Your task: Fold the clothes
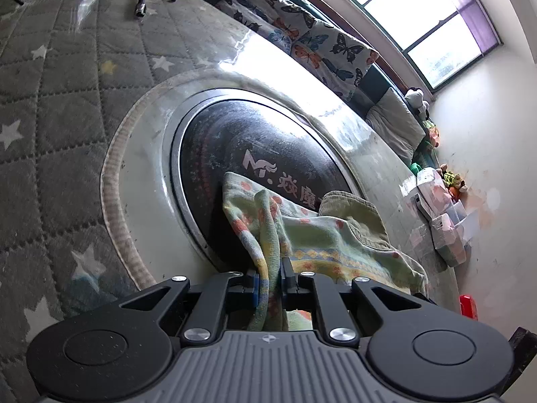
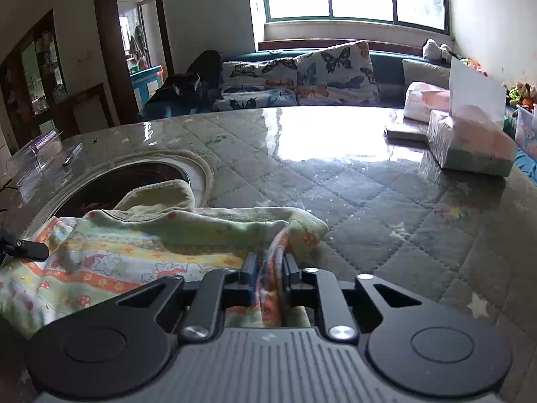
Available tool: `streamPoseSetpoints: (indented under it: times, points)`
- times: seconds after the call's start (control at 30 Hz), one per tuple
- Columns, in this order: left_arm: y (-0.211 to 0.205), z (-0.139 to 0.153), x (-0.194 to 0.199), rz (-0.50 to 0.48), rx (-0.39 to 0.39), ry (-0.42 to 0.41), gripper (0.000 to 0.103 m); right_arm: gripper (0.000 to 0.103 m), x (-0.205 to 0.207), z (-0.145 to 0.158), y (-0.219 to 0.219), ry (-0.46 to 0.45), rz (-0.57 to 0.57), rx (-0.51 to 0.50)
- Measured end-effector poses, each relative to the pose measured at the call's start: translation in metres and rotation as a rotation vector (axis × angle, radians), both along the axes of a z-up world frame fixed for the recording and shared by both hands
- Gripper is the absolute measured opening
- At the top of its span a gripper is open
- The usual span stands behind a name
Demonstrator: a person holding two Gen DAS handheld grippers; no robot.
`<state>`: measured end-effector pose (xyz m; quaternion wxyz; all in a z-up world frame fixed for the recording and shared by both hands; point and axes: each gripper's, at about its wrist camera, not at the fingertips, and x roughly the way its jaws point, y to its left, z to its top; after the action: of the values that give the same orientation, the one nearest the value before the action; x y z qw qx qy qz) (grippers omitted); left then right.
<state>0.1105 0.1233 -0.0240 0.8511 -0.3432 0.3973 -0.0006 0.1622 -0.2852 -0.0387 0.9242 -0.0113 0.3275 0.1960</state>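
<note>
1. Left gripper nearest us, fingers pinching a bunched fold of the patterned garment; right gripper likewise clamped on a gathered edge.
2. We judge the garment light, soft, floppy and not slippery; hems or corners look like the best places to hold.
3. Cloth runs up between both pairs of fingers and spreads ahead over the quilted table cover, partly covering the round black hob.

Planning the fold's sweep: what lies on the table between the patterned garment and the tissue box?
In the right wrist view, only bare glossy quilted table cover separates the pastel patterned garment from the tissue box.
</note>
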Motion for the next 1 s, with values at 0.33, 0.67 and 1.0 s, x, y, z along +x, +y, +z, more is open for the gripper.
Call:
streamPoseSetpoints:
  times: [0.33, 0.67, 1.0]
  points:
    - [-0.019, 0.028, 0.005, -0.065, 0.090, -0.073, 0.008, 0.008, -0.021, 0.031, -0.012, -0.080, -0.019, 0.047]
    - [-0.066, 0.051, 0.031, -0.170, 0.099, -0.122, 0.008, 0.008, -0.031, 0.064, -0.045, -0.161, -0.087, 0.005]
    - [-0.127, 0.060, 0.062, -0.270, 0.109, -0.132, 0.008, 0.008, -0.034, 0.083, -0.092, -0.198, -0.178, -0.029]
